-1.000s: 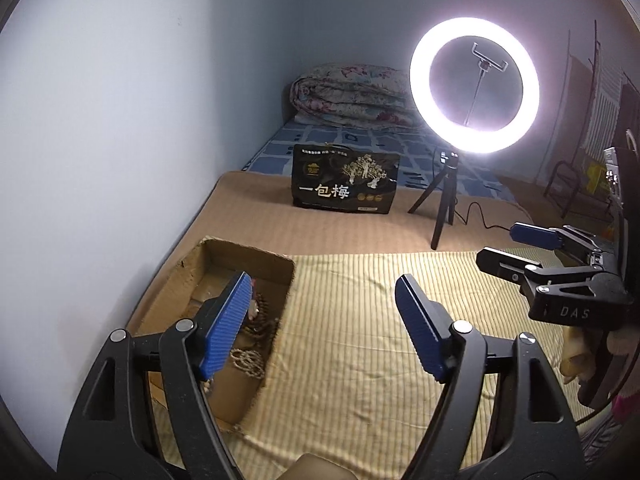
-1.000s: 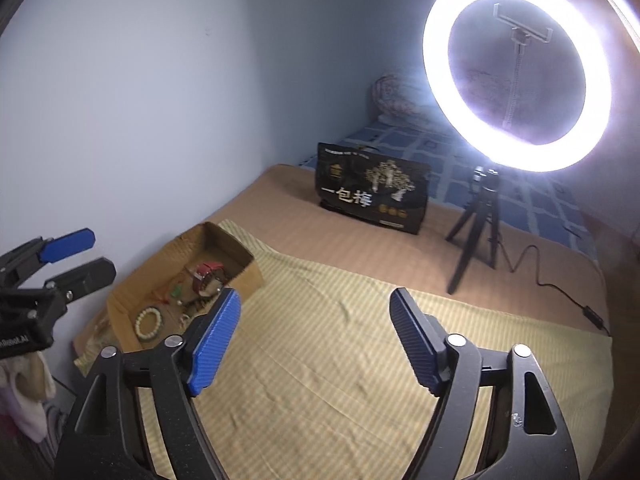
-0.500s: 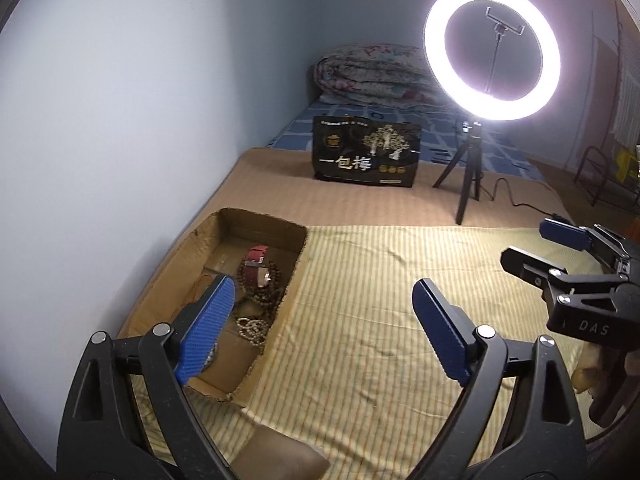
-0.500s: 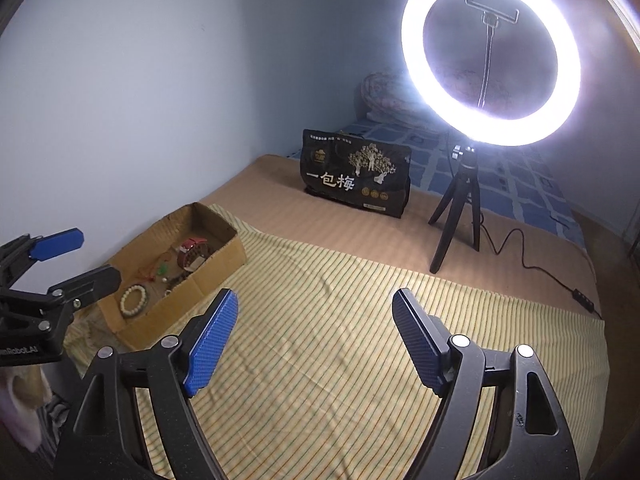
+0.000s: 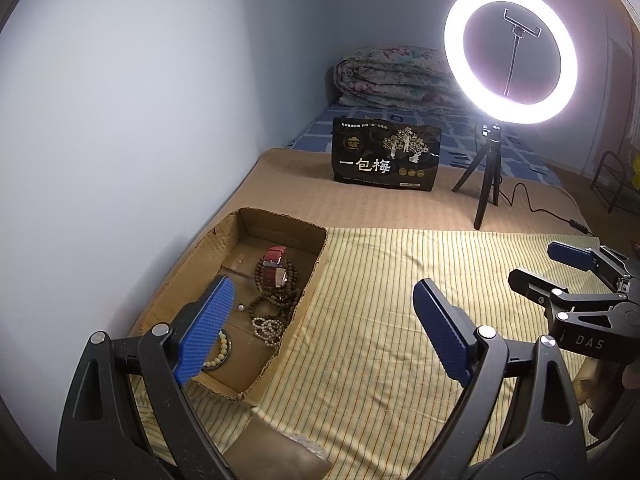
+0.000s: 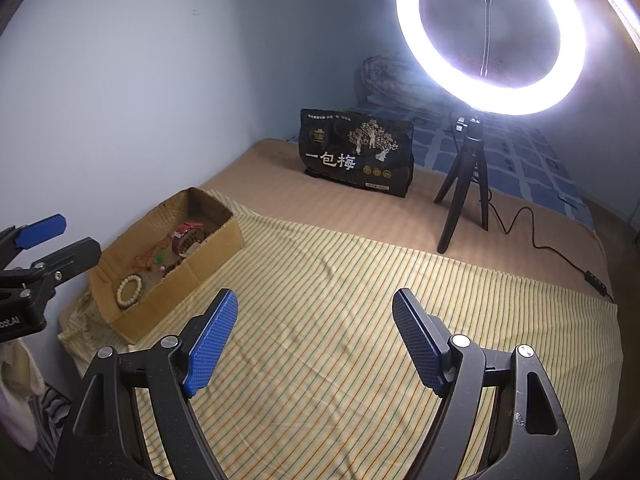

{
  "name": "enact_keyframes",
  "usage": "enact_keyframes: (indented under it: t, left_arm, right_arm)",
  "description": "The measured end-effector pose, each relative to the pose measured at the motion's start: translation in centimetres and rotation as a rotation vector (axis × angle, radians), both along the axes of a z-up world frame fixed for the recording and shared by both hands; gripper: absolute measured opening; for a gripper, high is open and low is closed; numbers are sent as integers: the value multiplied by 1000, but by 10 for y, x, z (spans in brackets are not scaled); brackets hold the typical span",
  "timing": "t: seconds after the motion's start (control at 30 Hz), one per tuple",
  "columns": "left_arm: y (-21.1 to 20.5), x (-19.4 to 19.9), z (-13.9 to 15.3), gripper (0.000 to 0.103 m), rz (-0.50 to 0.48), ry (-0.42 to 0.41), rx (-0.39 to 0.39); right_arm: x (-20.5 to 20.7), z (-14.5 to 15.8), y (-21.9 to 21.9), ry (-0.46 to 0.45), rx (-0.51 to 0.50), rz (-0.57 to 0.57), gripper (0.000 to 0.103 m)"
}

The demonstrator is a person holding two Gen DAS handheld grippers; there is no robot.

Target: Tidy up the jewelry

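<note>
Both tongs hang with jaws apart, holding nothing. The left tongs [image 5: 324, 336] hover just above the cardboard box [image 5: 224, 240] of jewelry; the right tongs [image 6: 314, 344] wait over striped cloth [image 6: 360, 280]. Best approach: lower straight down, pinching one bracelet [image 5: 268, 328] only.

Box [image 5: 256, 384] left on cloth [image 5: 400, 300]; watch [image 5: 274, 266], beads [image 5: 266, 326] inside.

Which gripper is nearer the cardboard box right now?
Left. The left gripper hangs open over the cardboard box's near end; the right gripper is open over the striped cloth, off to the box's right.
</note>
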State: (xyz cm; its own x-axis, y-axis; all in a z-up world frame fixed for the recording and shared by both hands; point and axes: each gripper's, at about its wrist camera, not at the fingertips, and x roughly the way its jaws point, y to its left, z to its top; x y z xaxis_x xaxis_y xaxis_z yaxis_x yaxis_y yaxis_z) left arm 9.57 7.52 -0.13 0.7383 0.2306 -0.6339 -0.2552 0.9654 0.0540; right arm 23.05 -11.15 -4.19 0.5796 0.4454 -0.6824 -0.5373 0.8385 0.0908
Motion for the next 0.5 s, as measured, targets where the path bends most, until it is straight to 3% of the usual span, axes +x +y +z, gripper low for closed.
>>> enact_keyframes:
  t: [0.5]
  left_arm:
    - [7, 1, -2, 96, 18, 16, -28]
  right_arm:
    - [0, -2, 1, 8, -6, 2, 80]
